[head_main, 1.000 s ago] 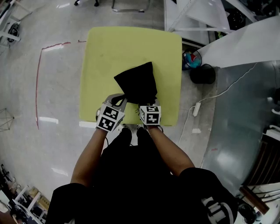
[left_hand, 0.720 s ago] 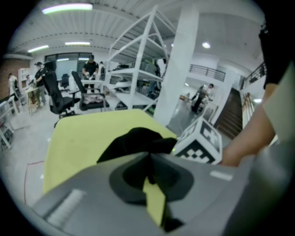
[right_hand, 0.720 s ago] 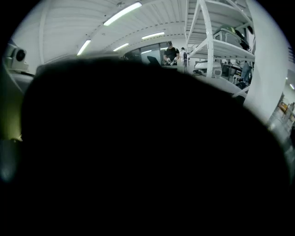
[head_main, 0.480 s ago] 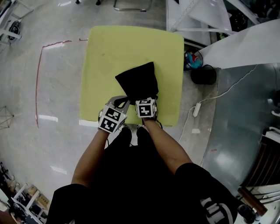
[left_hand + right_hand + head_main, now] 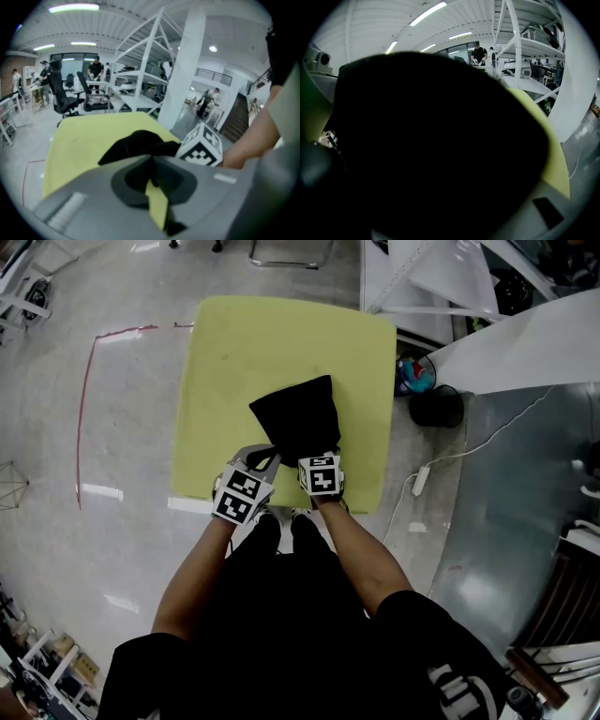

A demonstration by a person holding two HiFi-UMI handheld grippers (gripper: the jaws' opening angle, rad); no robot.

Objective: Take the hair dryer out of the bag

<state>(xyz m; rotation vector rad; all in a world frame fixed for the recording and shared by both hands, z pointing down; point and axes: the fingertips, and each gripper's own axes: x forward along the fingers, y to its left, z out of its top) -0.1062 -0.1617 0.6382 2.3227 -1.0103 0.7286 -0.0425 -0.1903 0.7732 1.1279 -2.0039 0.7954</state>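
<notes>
A black cloth bag (image 5: 295, 418) lies on the yellow-green table (image 5: 225, 362), its near end towards the front edge. The hair dryer is hidden; no view shows it. My left gripper (image 5: 265, 460) is at the bag's near left corner. In the left gripper view the left gripper (image 5: 152, 159) is shut with the bag's black edge (image 5: 136, 143) pinched at its tips. My right gripper (image 5: 317, 452) reaches into the bag's near end beside it. The bag (image 5: 436, 140) fills the right gripper view between widely spread jaws, which are closing; their pads are hidden.
A black bin (image 5: 434, 406) and a white power strip (image 5: 420, 474) with its cable lie on the floor right of the table. White shelving (image 5: 422, 277) stands at the back right. Office chairs (image 5: 65, 93) and people are far behind the table.
The right gripper has sunk a little further into the bag's near end. The left gripper and the bag have kept their places.
</notes>
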